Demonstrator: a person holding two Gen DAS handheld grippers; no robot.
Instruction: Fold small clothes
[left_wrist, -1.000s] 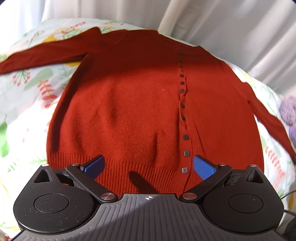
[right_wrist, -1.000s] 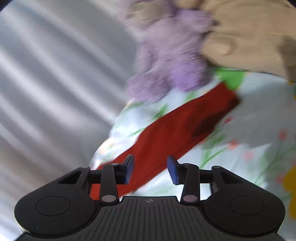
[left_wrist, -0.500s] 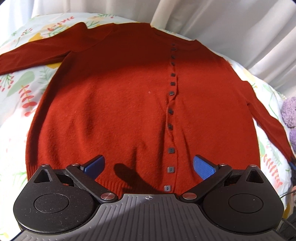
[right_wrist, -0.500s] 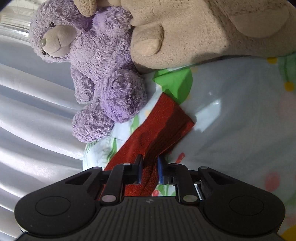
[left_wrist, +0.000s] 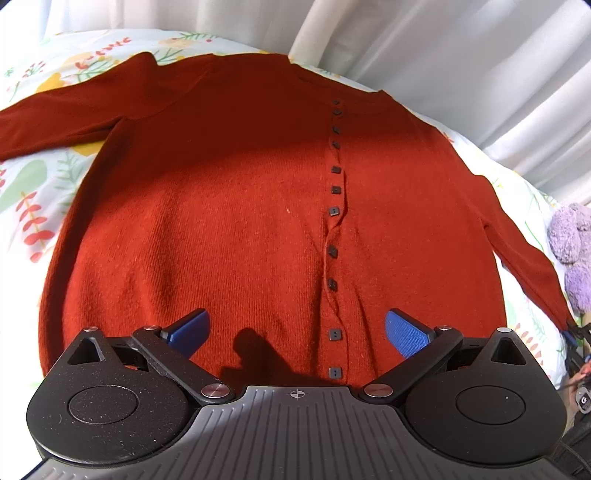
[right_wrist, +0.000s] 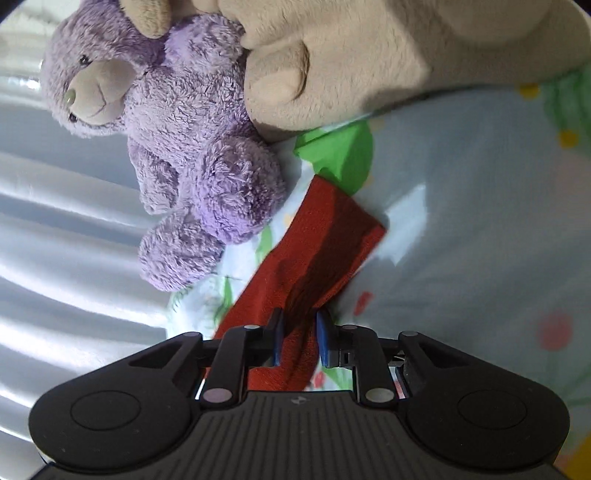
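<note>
Covering most of the bed, a floral sheet (left_wrist: 33, 192) lies under a red cardigan (left_wrist: 236, 221), which is spread flat, front up, neckline at the far edge near pale curtains (left_wrist: 461, 55). Its row of small dark buttons (left_wrist: 335, 211) runs from near hem to collar, right of centre in the left wrist view. One sleeve reaches out to the far left; the other sleeve (right_wrist: 317, 251) slants toward the near right, where its cuff end lies on the sheet just beside a purple bear (right_wrist: 177, 147). A bigger beige plush (right_wrist: 388, 55) leans against the bear on the far side.

The left gripper (left_wrist: 295, 330) hangs over the cardigan's near hem, tilted steeply downward, its blue pads spread wide with nothing between them; whether the tips touch the knit cannot be told.

The right gripper (right_wrist: 298, 338) points down at a shallower slant along the right sleeve, a little short of the cuff. Its jaws are closing, nearly together, and the red fabric is bunched up between the blue pads, which press on it from both sides. In the left wrist view this gripper shows only as a dark edge at the far right, at the sleeve's end.
</note>
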